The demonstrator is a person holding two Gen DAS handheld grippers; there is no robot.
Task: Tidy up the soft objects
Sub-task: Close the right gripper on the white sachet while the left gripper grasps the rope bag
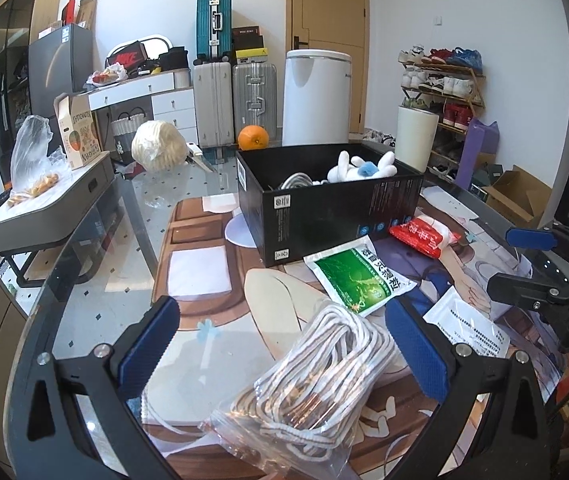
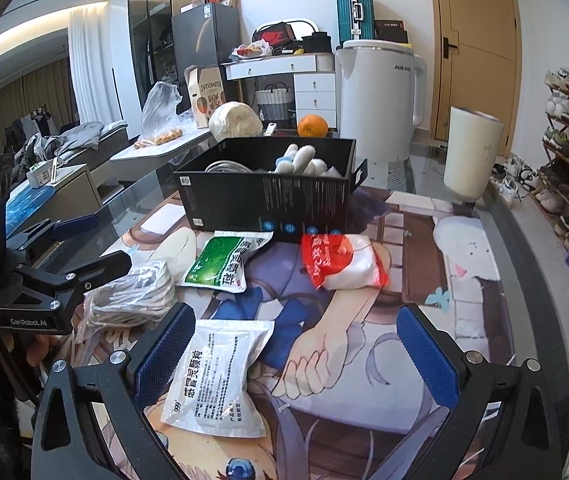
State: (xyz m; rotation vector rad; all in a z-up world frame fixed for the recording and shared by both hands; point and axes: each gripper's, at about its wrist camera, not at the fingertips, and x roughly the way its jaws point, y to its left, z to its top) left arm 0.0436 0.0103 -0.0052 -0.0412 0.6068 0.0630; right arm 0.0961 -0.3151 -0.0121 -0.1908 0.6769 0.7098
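Note:
My left gripper [image 1: 284, 346] is open, and a clear bag of white rope [image 1: 312, 376] lies on the printed mat between its blue pads. My right gripper [image 2: 296, 356] is open too, low over the mat, with a white medicine packet [image 2: 216, 376] beside its left finger. A green packet [image 2: 224, 260] and a red and white packet [image 2: 340, 260] lie in front of the black box [image 2: 272, 196]. Inside the box are a white plush toy [image 1: 360, 166] and a coiled cable [image 1: 296, 180]. The rope bag [image 2: 132, 296] sits under the left gripper [image 2: 96, 240].
Behind the box on the glass table stand an orange [image 1: 253, 137], a ball of cream yarn [image 1: 158, 146], a white appliance [image 2: 376, 96] and a white cylinder [image 2: 470, 152]. A raised stand [image 1: 44, 208] with a plastic bag is on the left. The table's curved edge [image 2: 524, 264] runs along the right.

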